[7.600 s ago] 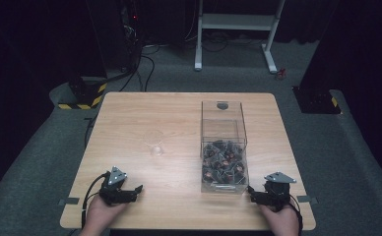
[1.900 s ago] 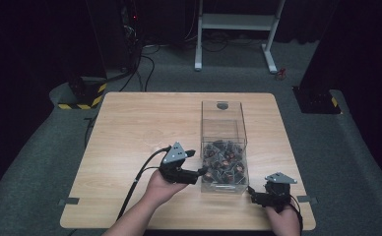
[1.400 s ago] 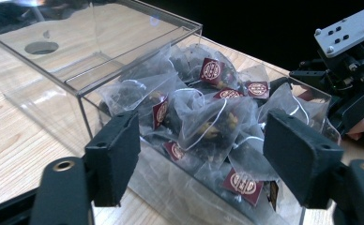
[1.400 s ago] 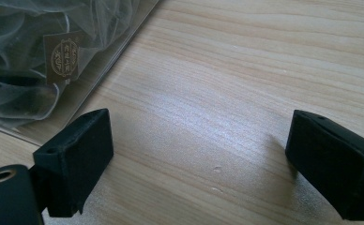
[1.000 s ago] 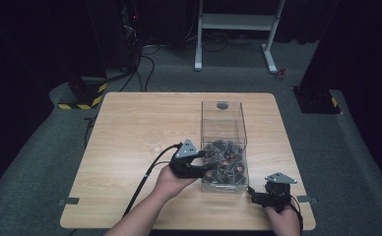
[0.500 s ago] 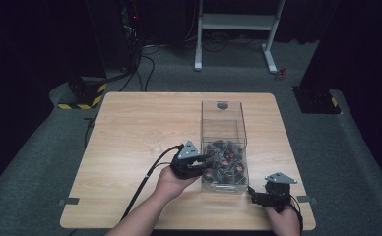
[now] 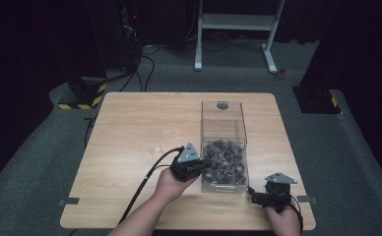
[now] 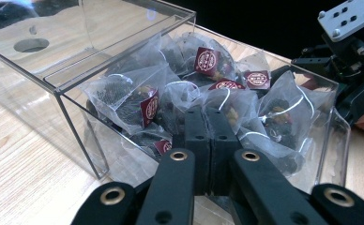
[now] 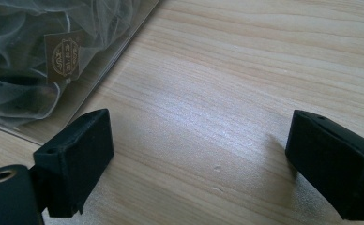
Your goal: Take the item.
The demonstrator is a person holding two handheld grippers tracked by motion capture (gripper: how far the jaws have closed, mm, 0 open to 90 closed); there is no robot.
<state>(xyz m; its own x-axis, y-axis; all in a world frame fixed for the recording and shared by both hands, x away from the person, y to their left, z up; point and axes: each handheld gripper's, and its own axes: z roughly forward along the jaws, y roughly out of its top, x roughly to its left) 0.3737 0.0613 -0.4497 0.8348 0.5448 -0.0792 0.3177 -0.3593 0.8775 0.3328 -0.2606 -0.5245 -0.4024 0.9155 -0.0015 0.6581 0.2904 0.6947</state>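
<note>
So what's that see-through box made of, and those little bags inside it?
The box looks like clear, glossy acrylic or similar hard plastic: thin flat walls, sharp edges, reflections. The tea bags seem to be fine translucent mesh, perhaps nylon, since dark contents show through, with white strings and dark red tags, probably paper.

Tag print [image 8: 207,60] too small

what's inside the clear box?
The clear box holds a pile of mesh tea bags with dark red tags. Lower bags and the box floor are covered by the pile.
</note>
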